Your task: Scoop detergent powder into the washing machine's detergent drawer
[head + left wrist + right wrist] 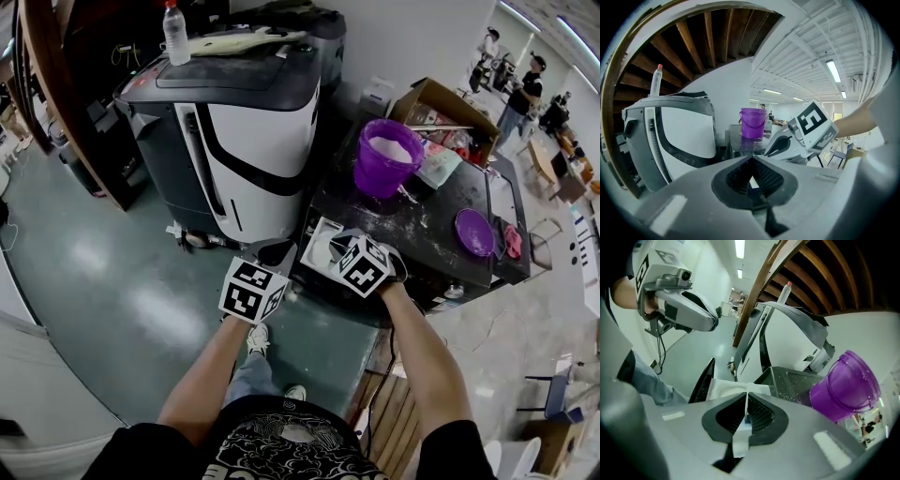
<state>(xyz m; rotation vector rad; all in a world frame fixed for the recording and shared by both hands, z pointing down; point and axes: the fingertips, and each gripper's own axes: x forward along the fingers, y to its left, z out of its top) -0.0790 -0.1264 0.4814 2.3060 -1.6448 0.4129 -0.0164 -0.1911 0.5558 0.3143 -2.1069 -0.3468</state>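
The right gripper [746, 405] pinches the near wall of the white rectangular plastic drawer [724, 389] in its jaws, probably to steady it for filling. The purple plastic bucket [843, 389] of detergent powder stands beyond the jaws, to their right. The left gripper [751, 174] hovers alongside with its jaws pressed together and empty.

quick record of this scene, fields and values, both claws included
left claw: shut, nothing between jaws
right claw: shut on thin handle of white scoop
purple bucket: on black table, holds white powder
purple lid: off, lying on table
bottle: upright on machine
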